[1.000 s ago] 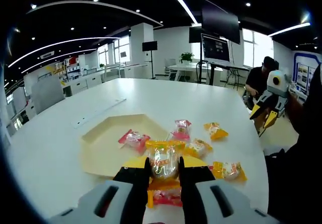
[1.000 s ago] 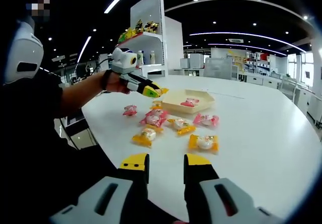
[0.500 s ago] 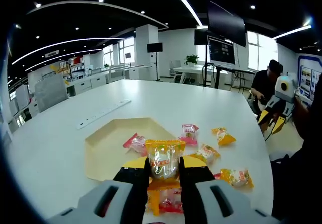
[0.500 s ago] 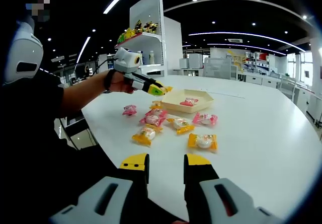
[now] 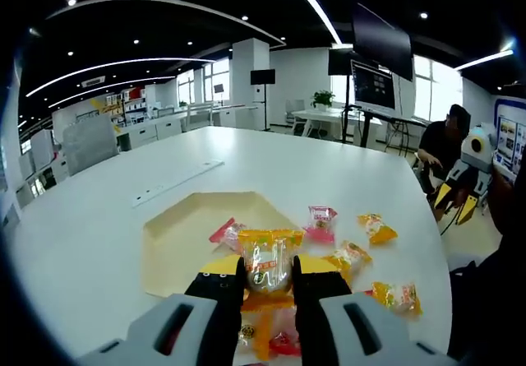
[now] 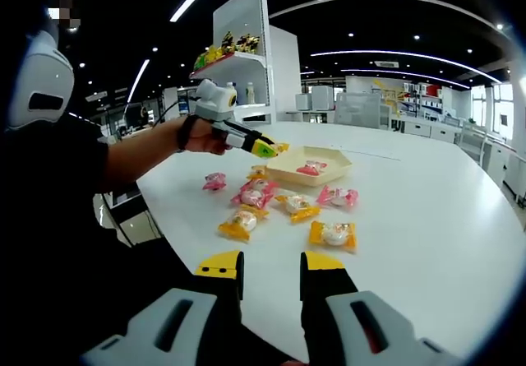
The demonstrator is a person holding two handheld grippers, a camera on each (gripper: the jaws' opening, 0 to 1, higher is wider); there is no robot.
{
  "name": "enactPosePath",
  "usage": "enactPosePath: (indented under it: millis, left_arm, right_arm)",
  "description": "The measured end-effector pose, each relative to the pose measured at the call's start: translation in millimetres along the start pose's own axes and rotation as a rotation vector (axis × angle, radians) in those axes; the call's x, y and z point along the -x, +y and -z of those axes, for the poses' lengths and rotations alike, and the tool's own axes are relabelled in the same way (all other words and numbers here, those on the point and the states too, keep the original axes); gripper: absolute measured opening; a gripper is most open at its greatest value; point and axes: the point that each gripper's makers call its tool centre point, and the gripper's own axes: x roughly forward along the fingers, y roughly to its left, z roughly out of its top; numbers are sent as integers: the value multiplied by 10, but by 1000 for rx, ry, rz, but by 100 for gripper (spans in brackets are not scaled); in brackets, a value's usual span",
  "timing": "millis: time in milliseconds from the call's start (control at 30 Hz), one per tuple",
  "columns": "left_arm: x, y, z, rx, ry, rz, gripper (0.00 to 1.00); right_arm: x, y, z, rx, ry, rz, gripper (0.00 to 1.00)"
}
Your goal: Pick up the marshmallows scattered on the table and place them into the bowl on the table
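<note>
The left gripper, clamped on a yellow marshmallow, has moved nearer the bowl, ready for release; the right gripper waits part-open at the table edge.

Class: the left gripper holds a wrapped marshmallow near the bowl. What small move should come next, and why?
Probably carry it forward a little, then open. The left gripper is shut on the orange-wrapped marshmallow near the bowl's near edge, where a pink one already lies.

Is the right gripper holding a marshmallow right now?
No. In the right gripper view the right gripper has its jaws open with nothing between them, and the nearest orange marshmallow packet lies on the table ahead.
</note>
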Motion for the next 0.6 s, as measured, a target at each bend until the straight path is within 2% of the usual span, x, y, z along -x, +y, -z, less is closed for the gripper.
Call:
enactPosePath:
  millis: [167, 300, 600]
  left_arm:
    - [-43, -16, -17, -14, 10, -21, 24]
    - [-68, 44, -30, -15, 7, -56, 24]
    - [-111, 198, -92, 31, -23, -102, 24]
  right_arm:
    - [-32, 0, -41, -1, 18, -8, 28]
    - [-63, 10, -59, 12, 38, -13, 28]
    - [-121, 1, -134, 14, 47, -17, 28]
